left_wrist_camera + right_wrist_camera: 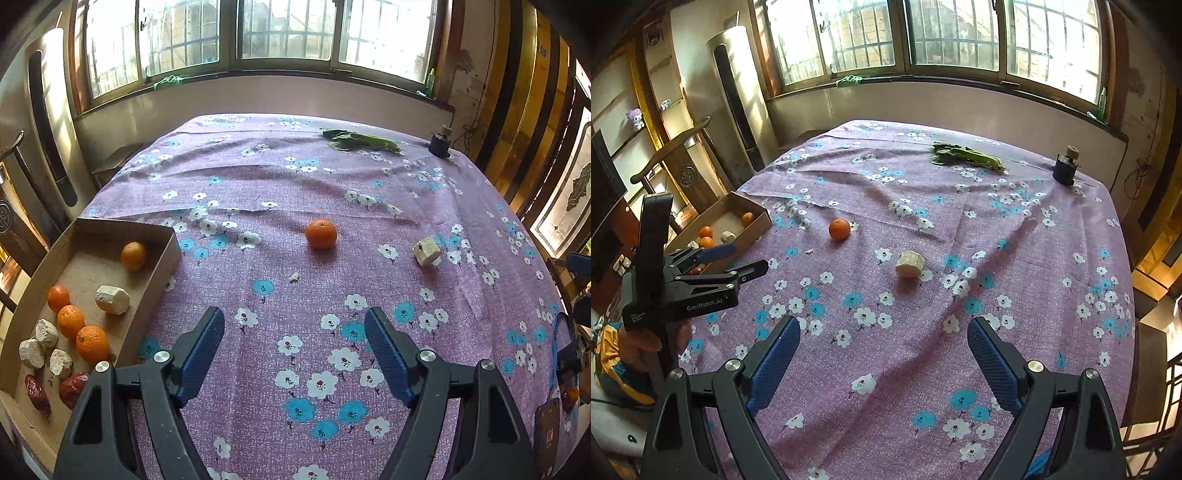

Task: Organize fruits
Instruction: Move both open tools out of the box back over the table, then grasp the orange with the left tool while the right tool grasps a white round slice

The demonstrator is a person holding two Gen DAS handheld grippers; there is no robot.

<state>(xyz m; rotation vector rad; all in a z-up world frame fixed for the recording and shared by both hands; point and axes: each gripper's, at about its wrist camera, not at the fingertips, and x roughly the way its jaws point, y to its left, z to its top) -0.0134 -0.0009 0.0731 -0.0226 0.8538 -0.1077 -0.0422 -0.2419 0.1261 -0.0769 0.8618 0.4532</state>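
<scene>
Remaining loose on the tablecloth [258, 177], an orange [321, 233] and a pale chunk [427, 251] were to be approached and carried to the cardboard box [110, 228], as the left gripper [294, 334] and right gripper [883, 341] were both spread and empty.

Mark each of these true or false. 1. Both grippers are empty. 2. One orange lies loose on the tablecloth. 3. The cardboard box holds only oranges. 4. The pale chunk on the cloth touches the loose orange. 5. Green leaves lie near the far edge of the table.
1. True: the left gripper and right gripper stand open with nothing between the fingers.
2. True: one orange sits on the tablecloth.
3. False: the cardboard box also holds pale chunks and red dates.
4. False: the pale chunk lies well apart from it.
5. True: the green leaves are there.
</scene>
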